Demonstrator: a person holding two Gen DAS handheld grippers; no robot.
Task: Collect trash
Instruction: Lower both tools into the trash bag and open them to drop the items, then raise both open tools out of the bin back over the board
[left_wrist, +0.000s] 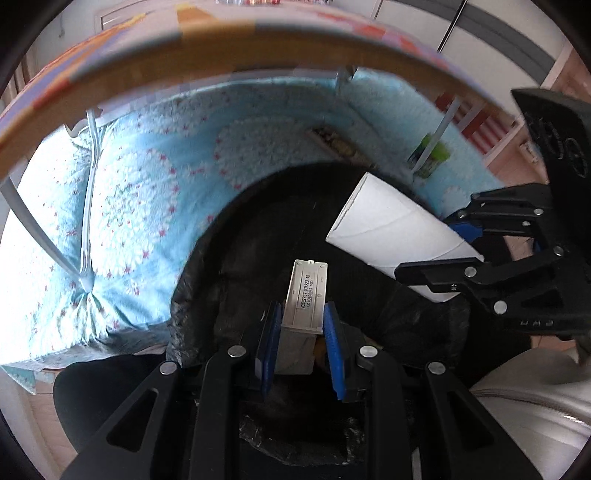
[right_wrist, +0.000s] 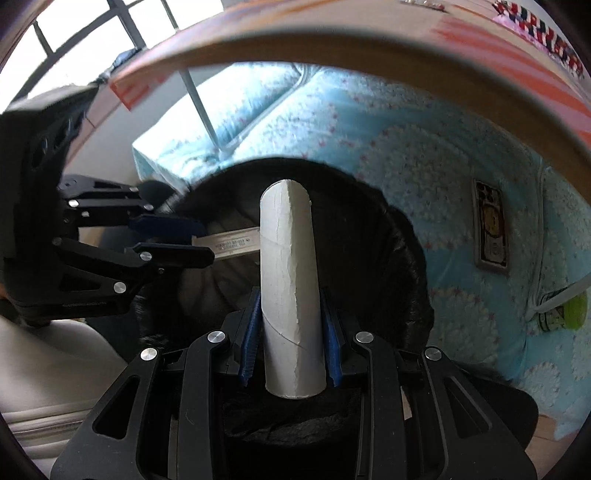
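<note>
The left tool (left_wrist: 301, 328) clamps a grey carton (left_wrist: 304, 291); the right tool (right_wrist: 291, 347) clamps a cardboard tube (right_wrist: 288, 273). Both hang over the black bin bag (left_wrist: 258, 236) at frame centre; release well inside its rim.

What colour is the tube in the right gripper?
White cardboard tube, clearest in the right wrist view.

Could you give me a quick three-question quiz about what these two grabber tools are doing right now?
1. True or false: the left gripper is empty.
2. What does the right gripper hold? A) a bottle B) a white cardboard tube C) a spoon
3. Fill in: both items hang over the opening of a bin lined with a ____ bag.

Key:
1. False; it clamps a small white carton.
2. B
3. black
</note>
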